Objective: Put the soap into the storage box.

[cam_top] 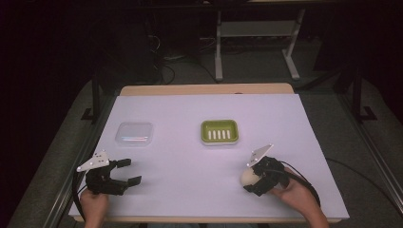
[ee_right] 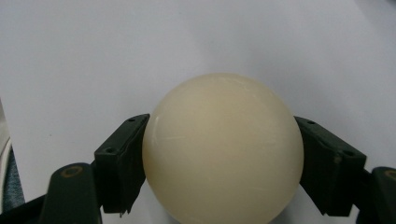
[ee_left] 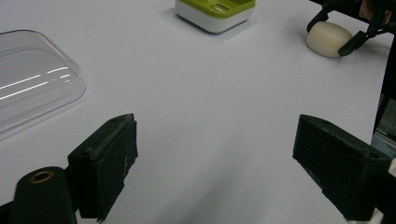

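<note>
**Soap grabbed, dish still waiting**

Closest up in the right gripper view is the soap bar (ee_right: 223, 149), cream-coloured and rounded, with a black jaw pressed against each side of it. So the right gripper (cam_top: 253, 178) is clamped on the soap, low over the white table cover (cam_top: 190, 180) at the near right; I can't tell whether the bar has left the surface yet. The left gripper (cam_top: 124, 172) sits at the near left with its jaws spread wide and nothing between them.

Further out, the green soap dish (cam_top: 218, 131) is mid-table with nothing in it, well apart from the bar. The clear lid (cam_top: 134, 133) lies off to its left.

My read: the grab is done, while carrying the soap to the dish and probably lidding it are still to do.
</note>
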`<state>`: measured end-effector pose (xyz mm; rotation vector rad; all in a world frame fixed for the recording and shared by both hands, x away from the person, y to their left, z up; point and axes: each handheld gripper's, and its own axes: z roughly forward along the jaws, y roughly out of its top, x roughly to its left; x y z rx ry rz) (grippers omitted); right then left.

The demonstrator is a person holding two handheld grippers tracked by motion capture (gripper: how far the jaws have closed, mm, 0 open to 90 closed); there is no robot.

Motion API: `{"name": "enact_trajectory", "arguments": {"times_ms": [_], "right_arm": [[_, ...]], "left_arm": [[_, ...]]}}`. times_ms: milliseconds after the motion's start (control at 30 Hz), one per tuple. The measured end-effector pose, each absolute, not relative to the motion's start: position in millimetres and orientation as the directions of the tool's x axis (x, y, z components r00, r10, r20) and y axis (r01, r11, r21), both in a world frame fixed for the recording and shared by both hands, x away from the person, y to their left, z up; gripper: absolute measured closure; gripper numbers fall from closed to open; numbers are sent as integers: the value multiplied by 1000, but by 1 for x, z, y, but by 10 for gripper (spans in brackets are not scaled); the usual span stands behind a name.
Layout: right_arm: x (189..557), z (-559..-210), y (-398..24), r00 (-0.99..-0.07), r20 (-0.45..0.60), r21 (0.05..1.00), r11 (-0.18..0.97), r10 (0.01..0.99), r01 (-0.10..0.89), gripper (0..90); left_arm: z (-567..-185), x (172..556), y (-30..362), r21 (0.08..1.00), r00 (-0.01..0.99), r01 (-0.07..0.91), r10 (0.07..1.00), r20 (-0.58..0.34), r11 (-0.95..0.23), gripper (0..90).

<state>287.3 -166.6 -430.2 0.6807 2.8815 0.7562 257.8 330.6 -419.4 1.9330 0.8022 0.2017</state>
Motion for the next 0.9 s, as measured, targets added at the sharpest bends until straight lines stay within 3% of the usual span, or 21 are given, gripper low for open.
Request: {"name": "enact_trajectory", "arguments": {"times_ms": [900], "right_arm": [[284, -430, -168, -879, 34, 486, 760, 476, 431, 239]], "left_arm": [[-419, 257, 331, 849, 760, 446, 621, -192, -284, 132]]}}
